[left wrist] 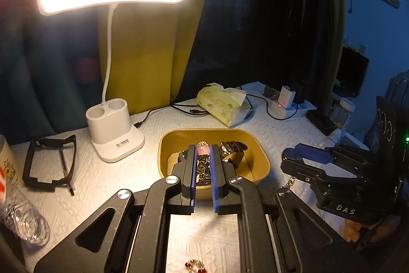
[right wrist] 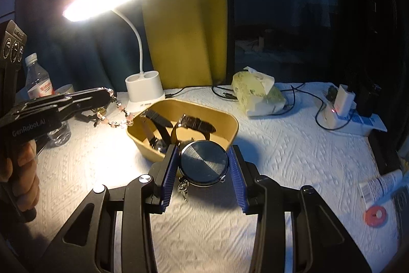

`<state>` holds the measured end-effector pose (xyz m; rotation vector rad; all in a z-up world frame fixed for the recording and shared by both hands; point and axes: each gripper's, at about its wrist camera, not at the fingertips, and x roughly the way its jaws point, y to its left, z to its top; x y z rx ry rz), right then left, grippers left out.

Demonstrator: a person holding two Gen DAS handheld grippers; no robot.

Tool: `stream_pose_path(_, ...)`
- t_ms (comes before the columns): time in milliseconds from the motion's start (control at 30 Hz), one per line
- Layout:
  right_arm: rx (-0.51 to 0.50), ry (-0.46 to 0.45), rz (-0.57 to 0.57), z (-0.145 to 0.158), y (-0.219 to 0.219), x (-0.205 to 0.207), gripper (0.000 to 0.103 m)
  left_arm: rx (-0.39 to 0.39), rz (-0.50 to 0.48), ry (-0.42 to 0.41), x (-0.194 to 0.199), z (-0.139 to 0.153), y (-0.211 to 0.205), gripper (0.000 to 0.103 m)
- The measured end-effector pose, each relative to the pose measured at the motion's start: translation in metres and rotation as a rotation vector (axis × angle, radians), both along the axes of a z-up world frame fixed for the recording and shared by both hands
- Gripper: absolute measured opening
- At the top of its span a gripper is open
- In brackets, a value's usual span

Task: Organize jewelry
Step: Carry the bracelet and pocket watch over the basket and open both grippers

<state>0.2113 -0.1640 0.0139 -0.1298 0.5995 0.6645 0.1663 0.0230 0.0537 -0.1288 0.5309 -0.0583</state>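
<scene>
So there's one yellow tray [right wrist: 230,124] on the desk [right wrist: 294,145] with two strap watches [right wrist: 196,125] in it, plus one lit desk lamp [right wrist: 143,83]. The right gripper [right wrist: 203,168], angled down over the tray's near rim, has its jaws clamped on one round pocket watch [right wrist: 203,163]. The left gripper [left wrist: 203,165], jaws pinched nearly together, holds one beaded bracelet [right wrist: 120,109] dangling just left of the tray.
</scene>
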Motion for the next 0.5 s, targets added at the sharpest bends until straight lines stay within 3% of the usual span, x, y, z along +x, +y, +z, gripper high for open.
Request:
stream_pose_path(300,0.014,0.010,0.006,-0.004,0.023,0.026,0.040,-0.046,-0.015,0.028,0.023,-0.019,0.006,0.011)
stream_pose_path(500,-0.015,0.064,0.012,-0.019,0.029,0.036,0.040,-0.060,-0.027,0.088,0.038,-0.034,0.006,0.011)
